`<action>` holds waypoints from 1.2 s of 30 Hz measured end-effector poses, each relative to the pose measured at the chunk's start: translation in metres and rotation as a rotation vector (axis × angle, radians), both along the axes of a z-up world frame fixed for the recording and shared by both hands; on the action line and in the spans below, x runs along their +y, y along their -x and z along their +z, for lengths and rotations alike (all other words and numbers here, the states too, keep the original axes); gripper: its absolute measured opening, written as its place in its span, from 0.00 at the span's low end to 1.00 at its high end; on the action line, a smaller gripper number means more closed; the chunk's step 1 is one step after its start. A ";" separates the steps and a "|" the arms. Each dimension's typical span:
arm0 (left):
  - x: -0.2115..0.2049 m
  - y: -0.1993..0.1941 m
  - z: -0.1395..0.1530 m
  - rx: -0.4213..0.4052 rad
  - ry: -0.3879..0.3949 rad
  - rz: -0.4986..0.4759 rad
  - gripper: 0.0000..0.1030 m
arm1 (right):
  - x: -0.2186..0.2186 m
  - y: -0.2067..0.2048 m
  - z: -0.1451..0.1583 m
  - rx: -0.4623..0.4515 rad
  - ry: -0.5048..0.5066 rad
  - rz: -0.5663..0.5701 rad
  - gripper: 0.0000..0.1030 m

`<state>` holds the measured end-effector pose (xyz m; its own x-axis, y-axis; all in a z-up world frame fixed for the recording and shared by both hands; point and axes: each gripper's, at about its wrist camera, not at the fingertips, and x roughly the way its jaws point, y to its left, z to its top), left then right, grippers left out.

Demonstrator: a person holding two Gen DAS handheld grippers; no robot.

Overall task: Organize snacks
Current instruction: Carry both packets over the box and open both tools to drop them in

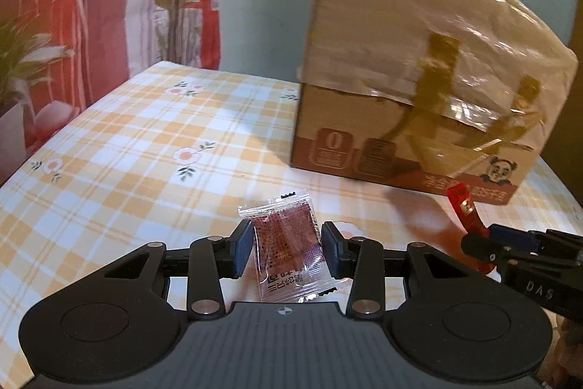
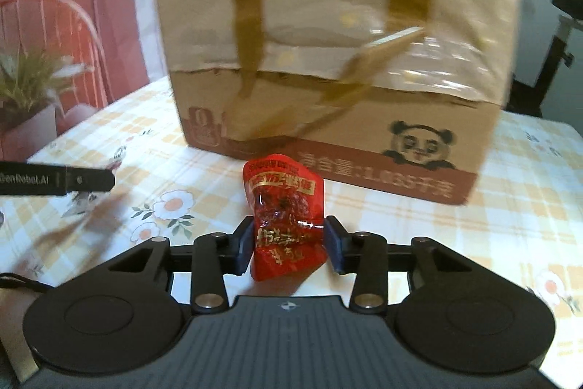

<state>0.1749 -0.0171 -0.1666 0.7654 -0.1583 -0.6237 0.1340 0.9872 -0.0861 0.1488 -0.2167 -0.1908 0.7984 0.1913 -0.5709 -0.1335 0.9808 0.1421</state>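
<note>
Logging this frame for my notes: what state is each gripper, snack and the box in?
Left gripper: shut on clear snack packet.
Right gripper: shut on red snack packet.
Cardboard box: upright on checked tablecloth, taped; top unseen.

A table (image 1: 120, 148) is covered by a yellow-and-white checked tablecloth (image 2: 517, 206) printed with small flowers. A taped cardboard box (image 2: 328, 68), marked with a panda, is set directly on it.

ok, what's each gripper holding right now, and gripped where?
Left gripper: clear snack packet, pinched across its middle. Right gripper: red snack packet, pinched across its lower-middle, top sticking up.
</note>
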 end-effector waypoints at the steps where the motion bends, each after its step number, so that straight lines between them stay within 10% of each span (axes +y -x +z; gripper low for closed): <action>1: -0.003 0.002 0.001 -0.003 -0.007 -0.009 0.42 | -0.002 0.002 0.000 -0.005 -0.012 -0.008 0.41; 18: -0.033 0.019 0.057 -0.180 -0.053 -0.103 0.42 | -0.040 0.041 0.026 -0.176 -0.140 -0.058 0.40; 36: -0.073 -0.040 0.176 -0.429 0.026 -0.180 0.42 | -0.069 0.009 0.153 -0.484 -0.123 -0.066 0.40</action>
